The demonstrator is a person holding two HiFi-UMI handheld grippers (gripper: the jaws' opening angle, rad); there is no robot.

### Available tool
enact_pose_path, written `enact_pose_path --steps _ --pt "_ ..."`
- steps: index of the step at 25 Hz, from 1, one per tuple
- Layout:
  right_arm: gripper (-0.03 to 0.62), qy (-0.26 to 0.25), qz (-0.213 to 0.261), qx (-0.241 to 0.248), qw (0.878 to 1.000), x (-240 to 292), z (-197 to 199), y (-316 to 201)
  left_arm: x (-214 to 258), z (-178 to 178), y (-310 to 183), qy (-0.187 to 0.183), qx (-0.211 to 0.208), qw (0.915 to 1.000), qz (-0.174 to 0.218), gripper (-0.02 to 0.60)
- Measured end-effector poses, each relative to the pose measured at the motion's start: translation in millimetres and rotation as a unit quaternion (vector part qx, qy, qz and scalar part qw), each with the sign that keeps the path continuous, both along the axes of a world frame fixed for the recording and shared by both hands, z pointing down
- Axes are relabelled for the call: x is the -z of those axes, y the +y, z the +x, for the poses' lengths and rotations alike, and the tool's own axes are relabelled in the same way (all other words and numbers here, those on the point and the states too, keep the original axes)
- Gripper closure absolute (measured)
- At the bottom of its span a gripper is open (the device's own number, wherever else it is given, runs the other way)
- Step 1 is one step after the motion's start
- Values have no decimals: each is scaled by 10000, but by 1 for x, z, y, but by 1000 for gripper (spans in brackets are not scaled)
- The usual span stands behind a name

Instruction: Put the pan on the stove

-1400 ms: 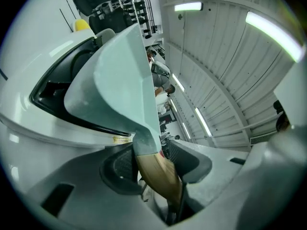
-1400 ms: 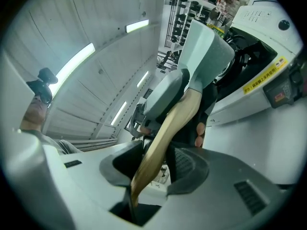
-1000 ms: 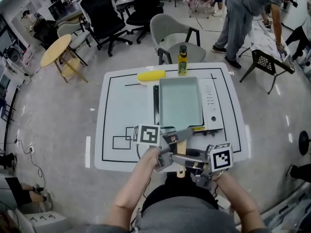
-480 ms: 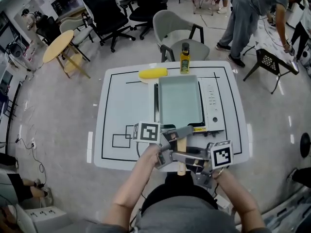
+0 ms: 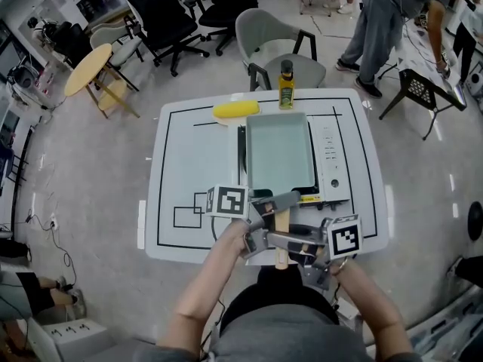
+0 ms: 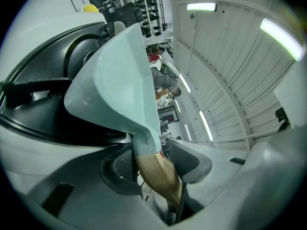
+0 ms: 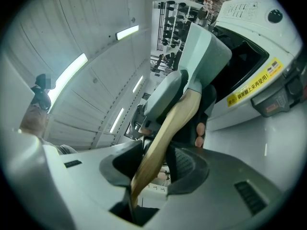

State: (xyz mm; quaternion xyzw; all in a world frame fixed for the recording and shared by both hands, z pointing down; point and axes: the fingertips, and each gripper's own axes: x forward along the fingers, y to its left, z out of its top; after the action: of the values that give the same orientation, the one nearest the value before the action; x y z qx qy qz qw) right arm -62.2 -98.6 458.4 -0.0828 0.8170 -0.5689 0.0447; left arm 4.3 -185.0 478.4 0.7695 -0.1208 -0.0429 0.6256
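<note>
So the pan, a pale green rectangular one, is sitting over the burner area of the white stove, on the right half of the white table with the black lines. Can't honestly say from here whether the bottom is fully resting on the grate or just above it. Its wooden handle sticks out toward the person, past the stove's front edge.

Both grippers are on that handle. The left gripper comes in from the left and has its jaws clamped on the handle close to where it meets the pan. In the left gripper view, the left gripper has its ribbed pads pressed against both sides of the wooden handle, with the pan rising right in front and the stove below it. The right gripper comes in from the right, nearer the handle's free end. In its own view the right gripper has its jaws closed on the wooden handle too, with the pan and the stove beyond.

At the far edge of the table there's a yellow corn cob and a bottle standing upright, both just behind the stove. A grey chair is tucked in behind that.
</note>
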Motion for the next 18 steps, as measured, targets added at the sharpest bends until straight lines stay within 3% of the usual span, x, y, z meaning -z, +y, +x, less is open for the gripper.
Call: enact_pose_path --steps 18 --pt "444 -289 -205 -36 9994 10 -2 -8 2 -4 -7 118 147 9993 -312 407"
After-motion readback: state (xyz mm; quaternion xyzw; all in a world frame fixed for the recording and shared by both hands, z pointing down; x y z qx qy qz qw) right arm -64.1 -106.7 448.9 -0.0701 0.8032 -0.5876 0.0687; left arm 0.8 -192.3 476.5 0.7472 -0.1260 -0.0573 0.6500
